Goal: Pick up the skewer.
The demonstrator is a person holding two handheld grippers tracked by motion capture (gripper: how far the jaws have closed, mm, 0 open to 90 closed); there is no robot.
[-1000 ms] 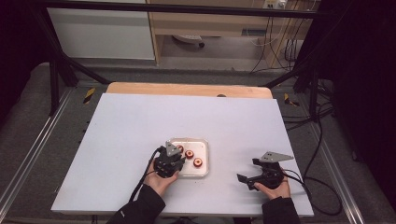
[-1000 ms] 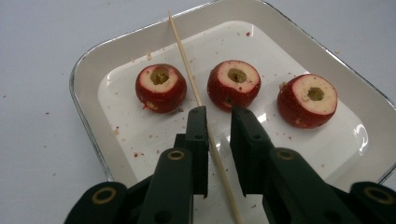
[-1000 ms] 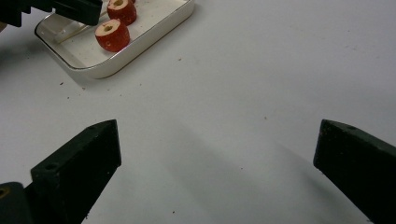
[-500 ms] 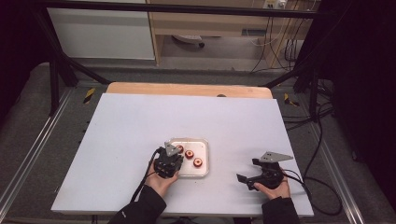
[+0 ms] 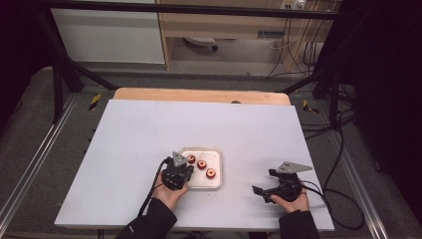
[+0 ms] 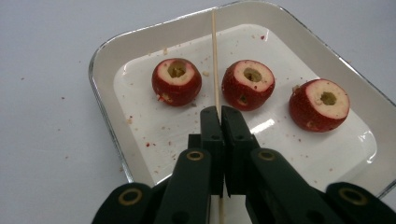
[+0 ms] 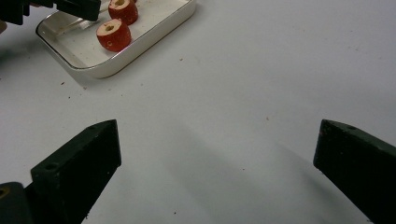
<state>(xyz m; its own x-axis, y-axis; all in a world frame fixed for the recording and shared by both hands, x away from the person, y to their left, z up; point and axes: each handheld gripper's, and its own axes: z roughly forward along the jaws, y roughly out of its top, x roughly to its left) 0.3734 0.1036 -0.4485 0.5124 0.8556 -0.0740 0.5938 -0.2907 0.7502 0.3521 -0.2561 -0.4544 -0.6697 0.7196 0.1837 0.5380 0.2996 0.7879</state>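
Observation:
A white tray (image 6: 107, 56) holds three cored red fruits: one on the left (image 6: 176, 81), one in the middle (image 6: 248, 84), one on the right (image 6: 319, 104). My left gripper (image 6: 219, 112) is shut on a thin wooden skewer (image 6: 215, 51) that runs forward between the left and middle fruits, over the tray. In the high view that gripper (image 5: 177, 171) sits at the tray's (image 5: 217, 185) near left corner. My right gripper (image 5: 263, 191) rests on the table to the right of the tray, jaws wide open with bare table between them (image 7: 215, 154).
The white tabletop (image 5: 149, 129) stretches far beyond the tray. Red crumbs dot the tray floor and the table beside it. A wooden strip (image 5: 199, 94) runs along the far edge. Cables (image 5: 343, 209) trail off the right side.

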